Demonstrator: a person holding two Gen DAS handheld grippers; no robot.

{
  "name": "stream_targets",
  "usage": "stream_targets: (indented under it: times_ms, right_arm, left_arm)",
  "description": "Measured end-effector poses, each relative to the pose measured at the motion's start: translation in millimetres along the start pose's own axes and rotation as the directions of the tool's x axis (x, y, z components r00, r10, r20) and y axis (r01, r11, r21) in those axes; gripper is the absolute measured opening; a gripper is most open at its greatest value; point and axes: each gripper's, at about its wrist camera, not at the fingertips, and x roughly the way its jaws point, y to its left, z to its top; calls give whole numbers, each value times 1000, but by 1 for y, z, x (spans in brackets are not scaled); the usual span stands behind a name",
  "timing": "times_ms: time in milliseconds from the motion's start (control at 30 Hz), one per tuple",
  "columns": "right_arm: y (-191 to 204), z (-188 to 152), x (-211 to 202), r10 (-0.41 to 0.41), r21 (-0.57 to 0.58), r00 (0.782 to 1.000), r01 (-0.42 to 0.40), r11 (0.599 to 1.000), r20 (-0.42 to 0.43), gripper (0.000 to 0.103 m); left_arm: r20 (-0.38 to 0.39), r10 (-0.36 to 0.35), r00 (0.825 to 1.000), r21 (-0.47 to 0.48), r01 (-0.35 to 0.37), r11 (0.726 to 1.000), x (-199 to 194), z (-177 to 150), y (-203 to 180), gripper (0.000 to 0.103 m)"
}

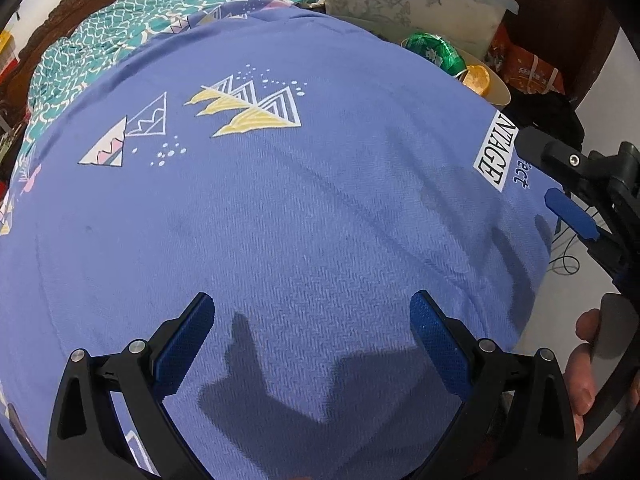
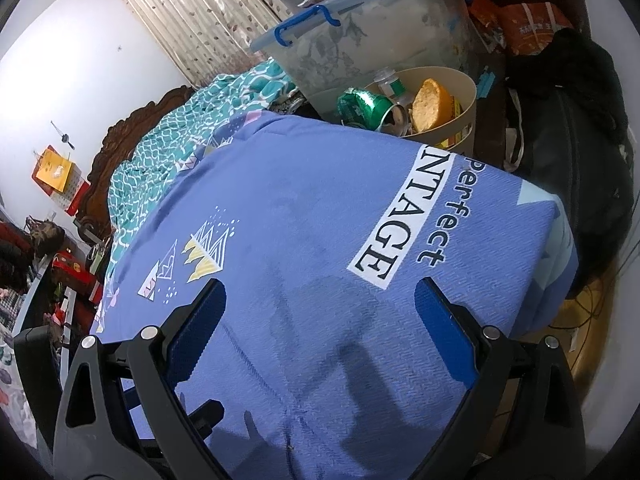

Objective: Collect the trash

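- Covering most of both views, the blue printed cotton bedsheet (image 2: 304, 216) on the bed lies bare of loose trash; it serves as the landmark below.
- Beyond the sheet's far edge stands a translucent plastic storage box with a blue clip handle (image 2: 360, 40), and beside the box, at the sheet's far right corner, a round beige plastic waste bin (image 2: 466, 96).
- Inside that bin sit the collected pieces: a crushed green drink can (image 2: 370, 108), an orange-yellow round scrap (image 2: 428, 106) and a small clear bottle (image 2: 390, 84).
- Hanging low over the near part of the sheet, the left gripper (image 1: 312, 340) has its jaws wide apart, holding nothing.
- Close above the sheet's near right part, the right gripper (image 2: 320, 328) likewise has its jaws spread and empty.
- Risk, as I judge it: the can lies high near the rim, so a knock against the bin could tip it out; jaws closing this low might also pinch the sheet.
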Motion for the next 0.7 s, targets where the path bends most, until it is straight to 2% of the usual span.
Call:
stream_targets:
  times_ms: [700]
  right_arm:
    - [11, -9, -3, -11, -15, 1000, 11, 1000, -10, 94]
  left_arm:
    - [-23, -39, 999, 22, 40, 999, 2, -12, 1, 94]
